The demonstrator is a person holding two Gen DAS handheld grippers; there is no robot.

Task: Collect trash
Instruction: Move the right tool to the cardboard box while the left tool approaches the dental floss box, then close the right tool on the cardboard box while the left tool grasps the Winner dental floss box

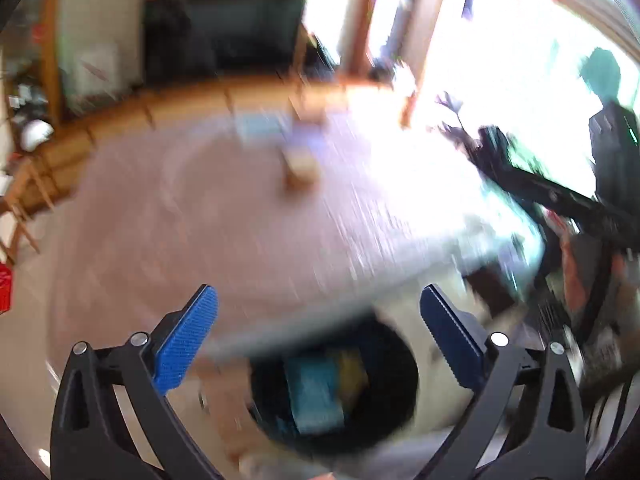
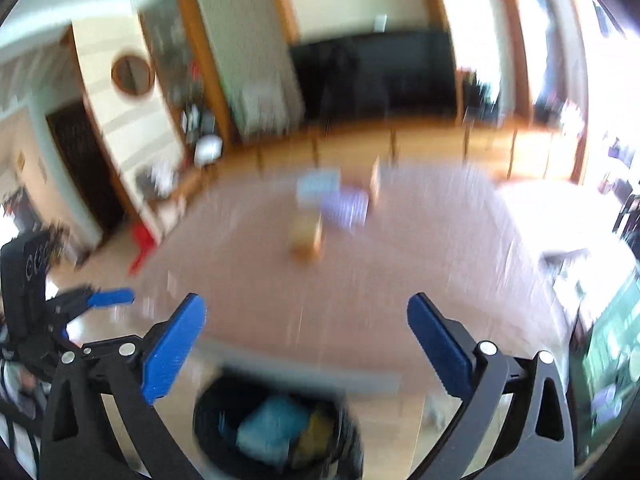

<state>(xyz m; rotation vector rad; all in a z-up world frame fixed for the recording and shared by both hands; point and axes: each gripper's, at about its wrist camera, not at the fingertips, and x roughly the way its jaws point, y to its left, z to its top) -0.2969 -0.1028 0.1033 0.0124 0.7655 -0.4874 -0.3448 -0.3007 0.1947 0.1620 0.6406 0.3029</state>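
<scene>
right gripper [image 2: 306, 316] jaws wide apart, empty, above black bin [image 2: 276, 428] holding blue and yellow trash; blurred boxes [image 2: 320, 208] on rug beyond.

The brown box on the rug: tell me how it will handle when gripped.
The brown box looks like cardboard, so probably light and fairly stiff, though it may crush under a hard squeeze. It sits flat on the rug, so it should slide rather than roll. Blur hides details.

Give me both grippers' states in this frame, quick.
Left gripper: open, nothing between the fingers, above the black bin.
Right gripper: open, empty, also above the bin.
</scene>
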